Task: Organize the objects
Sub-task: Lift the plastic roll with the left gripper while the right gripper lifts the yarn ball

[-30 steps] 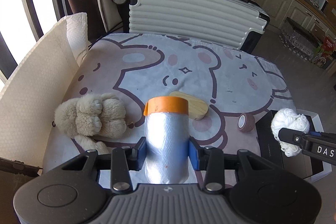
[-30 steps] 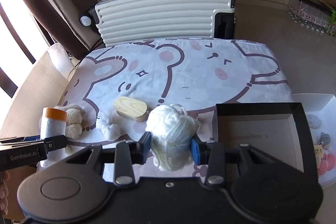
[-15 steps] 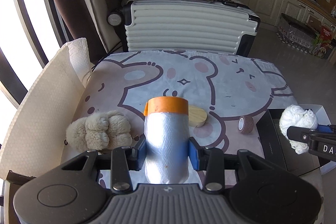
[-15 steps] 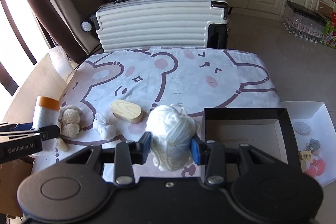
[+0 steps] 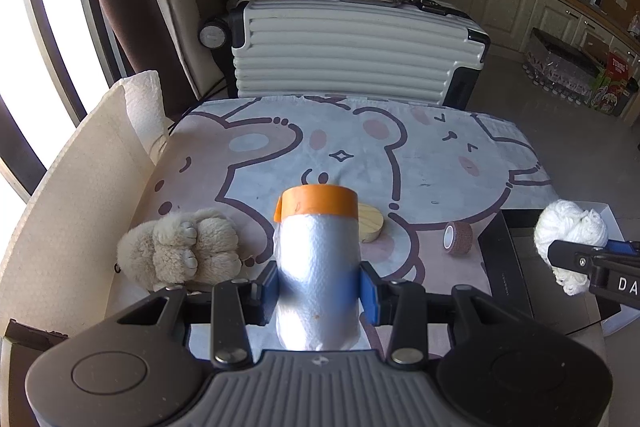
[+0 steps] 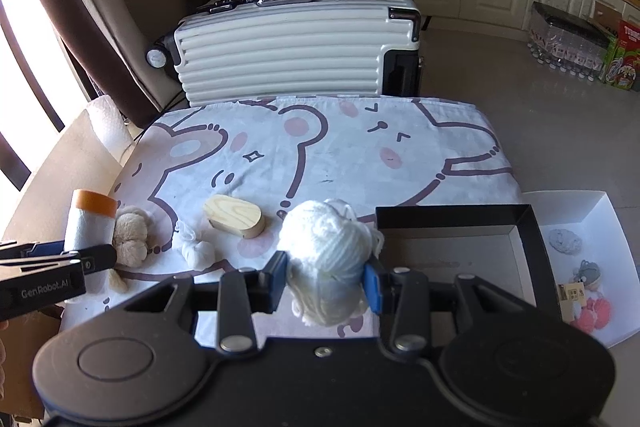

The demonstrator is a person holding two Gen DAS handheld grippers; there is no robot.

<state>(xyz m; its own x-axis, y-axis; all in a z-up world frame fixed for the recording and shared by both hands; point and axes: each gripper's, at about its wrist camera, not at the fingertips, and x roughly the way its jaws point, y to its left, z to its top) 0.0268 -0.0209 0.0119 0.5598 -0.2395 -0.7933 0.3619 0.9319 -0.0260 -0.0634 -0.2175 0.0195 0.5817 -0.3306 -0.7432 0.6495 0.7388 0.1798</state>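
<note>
Both grippers are held level above the near edge of the bear-print tablecloth (image 5: 400,155). The left gripper (image 5: 319,285) is clamped on an upright orange-capped roll (image 5: 316,267), above the plush toy (image 5: 180,251). The right gripper (image 6: 326,281) is clamped on a white yarn ball (image 6: 328,247), just beside the black box (image 6: 520,223).

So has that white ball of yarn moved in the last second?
Yes. The yarn ball, clamped in the right gripper, has shifted right past the black box's near wall, now over the box.
</note>
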